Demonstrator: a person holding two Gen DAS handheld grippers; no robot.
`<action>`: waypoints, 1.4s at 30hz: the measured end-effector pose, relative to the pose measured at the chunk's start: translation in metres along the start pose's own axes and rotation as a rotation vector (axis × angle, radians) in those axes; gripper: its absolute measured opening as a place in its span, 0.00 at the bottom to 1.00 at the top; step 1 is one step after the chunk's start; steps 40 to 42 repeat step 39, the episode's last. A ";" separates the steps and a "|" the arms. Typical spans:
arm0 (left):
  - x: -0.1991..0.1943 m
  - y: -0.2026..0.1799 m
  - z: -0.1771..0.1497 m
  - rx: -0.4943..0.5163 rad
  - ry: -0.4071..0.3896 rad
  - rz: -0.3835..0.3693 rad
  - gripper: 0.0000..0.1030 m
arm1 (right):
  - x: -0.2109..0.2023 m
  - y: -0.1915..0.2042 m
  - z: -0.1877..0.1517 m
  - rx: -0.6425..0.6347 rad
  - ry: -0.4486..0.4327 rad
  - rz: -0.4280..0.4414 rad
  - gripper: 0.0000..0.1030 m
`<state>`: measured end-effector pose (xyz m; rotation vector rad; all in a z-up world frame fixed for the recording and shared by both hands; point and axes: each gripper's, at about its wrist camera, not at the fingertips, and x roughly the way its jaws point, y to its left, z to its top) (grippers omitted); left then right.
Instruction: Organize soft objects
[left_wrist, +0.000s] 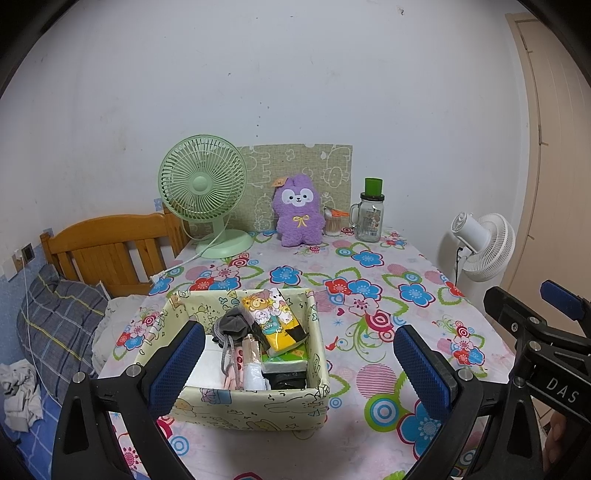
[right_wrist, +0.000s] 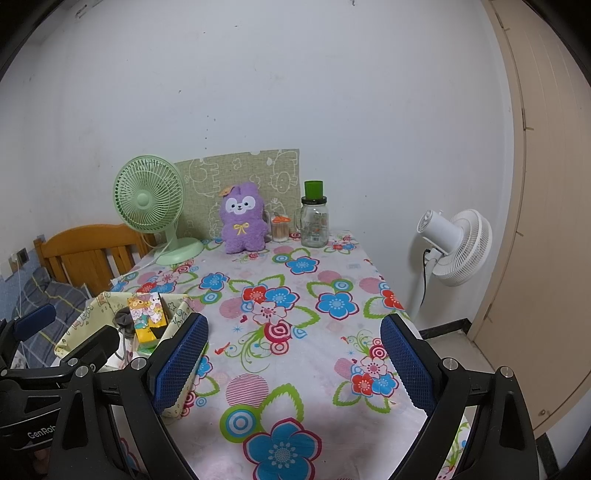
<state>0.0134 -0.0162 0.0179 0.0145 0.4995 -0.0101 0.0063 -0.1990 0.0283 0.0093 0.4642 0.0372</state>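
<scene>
Left wrist: one plush (left_wrist: 298, 210), one box (left_wrist: 251, 406), two fans; both grippers' fingers wide, empty.

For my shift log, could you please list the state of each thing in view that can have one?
Left gripper: open, empty, above the box.
Right gripper: open, empty, over bare tablecloth.
Fabric storage box: open-topped, filled.
Tissue pack: tilted atop the box contents.
Purple plush toy: upright, outside the box.
Green desk fan: blades appear still.
Glass jar: lidded, looks empty.
</scene>
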 end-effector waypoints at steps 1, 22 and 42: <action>0.000 0.000 0.000 -0.001 0.000 -0.001 1.00 | 0.000 0.000 0.000 0.000 -0.001 0.000 0.93; 0.000 -0.002 -0.002 -0.004 0.005 -0.001 1.00 | 0.001 -0.001 -0.001 0.003 0.000 -0.001 0.93; 0.000 -0.001 -0.002 -0.005 0.006 -0.002 1.00 | 0.001 -0.001 -0.001 0.003 0.001 -0.002 0.93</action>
